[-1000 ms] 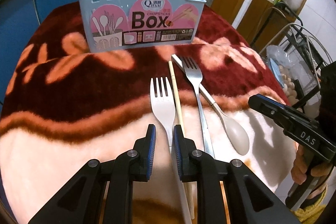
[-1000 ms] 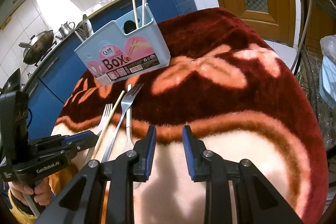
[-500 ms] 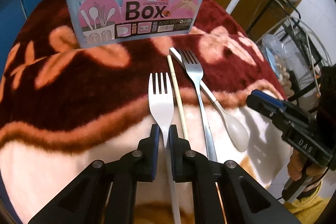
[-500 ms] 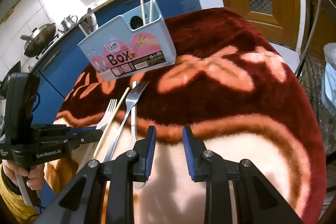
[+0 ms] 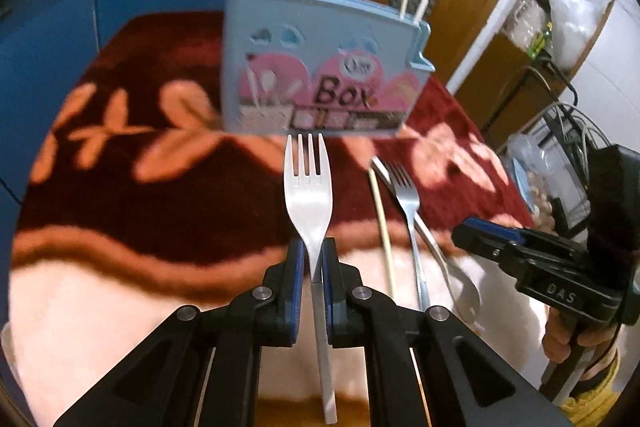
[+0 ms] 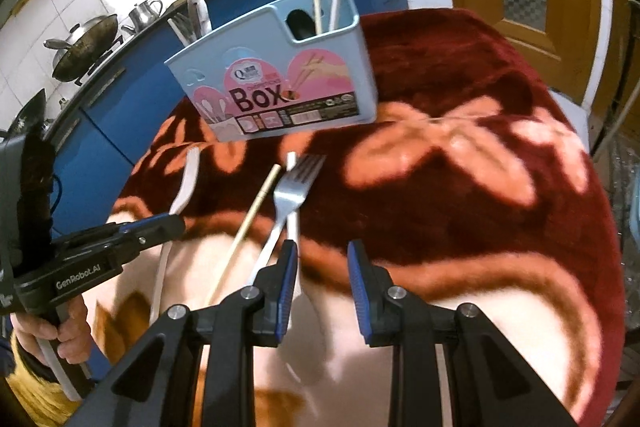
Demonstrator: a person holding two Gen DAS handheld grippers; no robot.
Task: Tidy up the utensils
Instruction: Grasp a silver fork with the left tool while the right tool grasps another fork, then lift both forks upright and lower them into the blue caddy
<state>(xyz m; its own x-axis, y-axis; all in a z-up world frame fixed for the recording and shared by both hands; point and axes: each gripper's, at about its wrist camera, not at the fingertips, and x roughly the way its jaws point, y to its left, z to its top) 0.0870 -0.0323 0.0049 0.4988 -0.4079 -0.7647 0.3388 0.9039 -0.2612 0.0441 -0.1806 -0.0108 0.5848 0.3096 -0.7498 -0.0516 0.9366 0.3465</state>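
**Fork clamped, holder ahead**

Blanket (image 6: pixel 460 227) came first in my view, red and floral, with the blue utensil box (image 6: pixel 280 83) standing on it. My left gripper (image 5: pixel 312 259) pinched the pale fork (image 5: pixel 308 195) by its neck, tines forward (apparently raised off the cloth). I judged I should keep it level, then tip it handle-down over a compartment. My right gripper (image 6: pixel 322 267) hung parted, holding nothing. Only its camera showed the box's open top; the left view showed the spoon (image 5: pixel 460 287) beside the steel fork (image 5: pixel 406 195) and chopstick (image 5: pixel 382 223).
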